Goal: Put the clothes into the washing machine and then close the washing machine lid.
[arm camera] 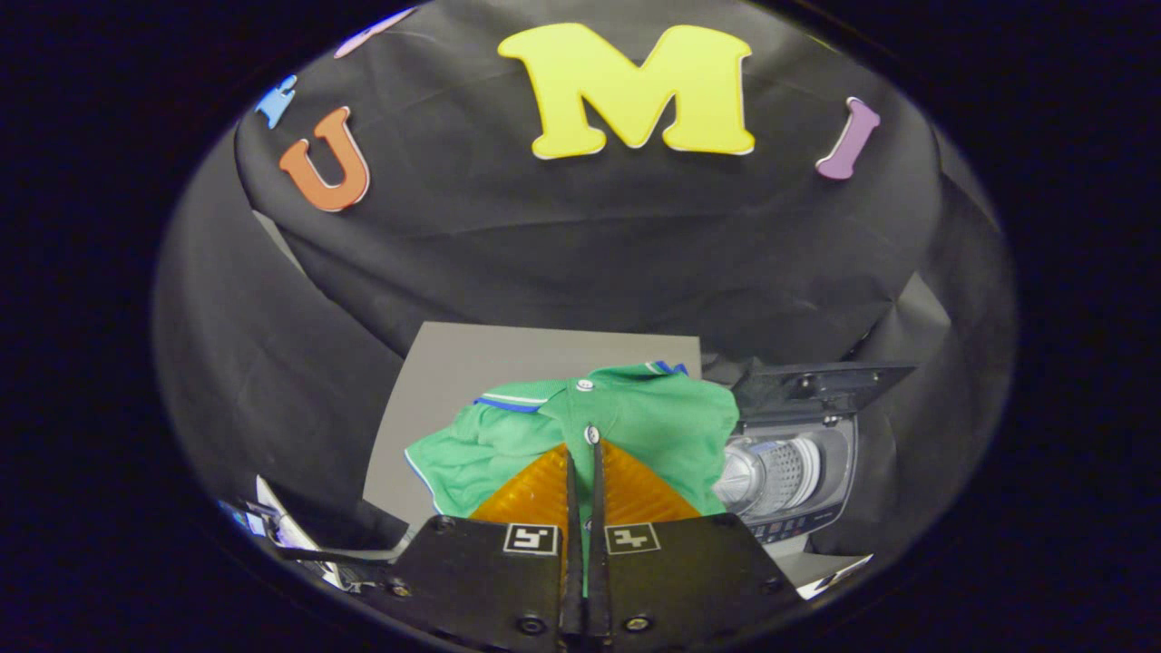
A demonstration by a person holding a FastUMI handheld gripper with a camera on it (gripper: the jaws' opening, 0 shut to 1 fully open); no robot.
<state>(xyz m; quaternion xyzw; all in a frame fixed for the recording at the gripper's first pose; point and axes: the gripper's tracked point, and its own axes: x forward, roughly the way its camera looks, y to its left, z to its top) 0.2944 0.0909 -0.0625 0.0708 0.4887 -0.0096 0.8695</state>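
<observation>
- The gripper (pixel 582 453) has its two fingers drawn nearly together, with only a thin slit between them, and a fold of the green shirt (pixel 635 426) is pinched in that slit.
- The shirt is a green polo with a white and blue striped collar (pixel 517 397) and small white buttons (pixel 591 433); one button sits right at the fingertips.
- The shirt spreads out to both sides of the fingers and just beyond them, bunched and wrinkled, and it covers part of the grey board (pixel 508 363) behind it.
- The small washing machine (pixel 798 472) stands just beside the shirt, to the right of the fingers; the shirt's edge overlaps the machine's left side.
- The machine's lid (pixel 816 381) is raised, and the ribbed metal drum (pixel 771 472) shows inside the opening.
- A dark control panel (pixel 798 524) runs along the front of the machine below the drum.
- Black cloth (pixel 580 245) hangs behind the board and the machine.
</observation>
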